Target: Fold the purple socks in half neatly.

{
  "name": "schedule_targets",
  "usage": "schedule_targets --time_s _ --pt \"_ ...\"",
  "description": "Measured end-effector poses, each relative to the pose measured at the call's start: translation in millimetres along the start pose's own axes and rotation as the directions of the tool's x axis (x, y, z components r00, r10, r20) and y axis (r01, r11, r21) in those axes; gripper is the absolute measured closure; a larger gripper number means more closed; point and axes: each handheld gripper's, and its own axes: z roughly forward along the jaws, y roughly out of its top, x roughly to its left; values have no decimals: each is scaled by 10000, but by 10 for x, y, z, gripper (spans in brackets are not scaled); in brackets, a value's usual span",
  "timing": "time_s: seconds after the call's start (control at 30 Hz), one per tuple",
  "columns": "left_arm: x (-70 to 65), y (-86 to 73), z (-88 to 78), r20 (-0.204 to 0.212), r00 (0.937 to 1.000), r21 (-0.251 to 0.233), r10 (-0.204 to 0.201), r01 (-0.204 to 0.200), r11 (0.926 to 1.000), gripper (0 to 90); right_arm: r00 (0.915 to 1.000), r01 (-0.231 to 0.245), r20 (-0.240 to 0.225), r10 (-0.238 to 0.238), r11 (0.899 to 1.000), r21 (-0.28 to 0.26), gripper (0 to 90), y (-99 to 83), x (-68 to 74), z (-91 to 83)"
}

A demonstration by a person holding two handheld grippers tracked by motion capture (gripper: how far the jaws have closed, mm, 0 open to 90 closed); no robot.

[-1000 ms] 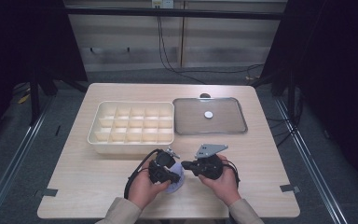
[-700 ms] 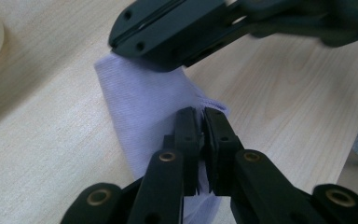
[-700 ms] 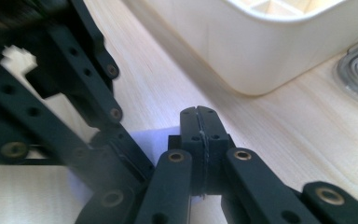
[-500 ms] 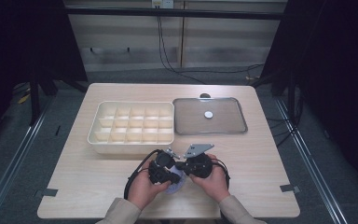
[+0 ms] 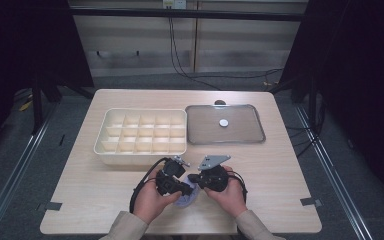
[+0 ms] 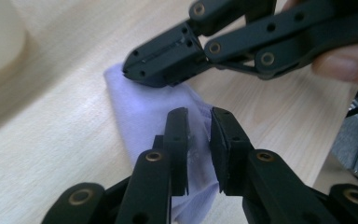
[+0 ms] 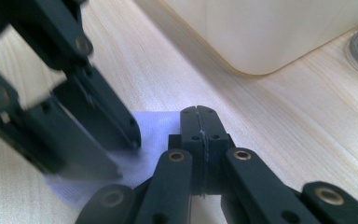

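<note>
High view: at bottom centre of the wooden table (image 5: 280,170), the right gripper (image 5: 194,178) has slid leftward to meet the left gripper (image 5: 186,189) over the pale lilac cloth (image 5: 186,200), right jaws clamped together on it, left jaws just easing apart, likely passing over the fold.

Pretty tight spot here: both grippers meet nose to nose over the cloth (image 5: 187,196) at the table's (image 5: 280,170) near edge. The compartment box (image 5: 142,131) and tray (image 5: 225,125) block the way just behind; bare wood on both sides is open.
</note>
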Motion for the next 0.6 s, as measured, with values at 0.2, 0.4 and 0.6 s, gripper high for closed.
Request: schedule_targets --time_s 0.2,0.4,0.6 --pt "79 53 -151 -387 9992 -285 -43 32 9996 840 10000 -47 14 47 10000 2 900 -8 17 -8" --pt "132 29 9 -636 9979 -2 -73 73 10000 856 10000 -25 38 25 10000 9 900 -9 24 -10" --pt "128 -16 103 -773 9970 248 -49 69 9997 861 10000 -15 26 15 10000 4 900 -11 28 -5"
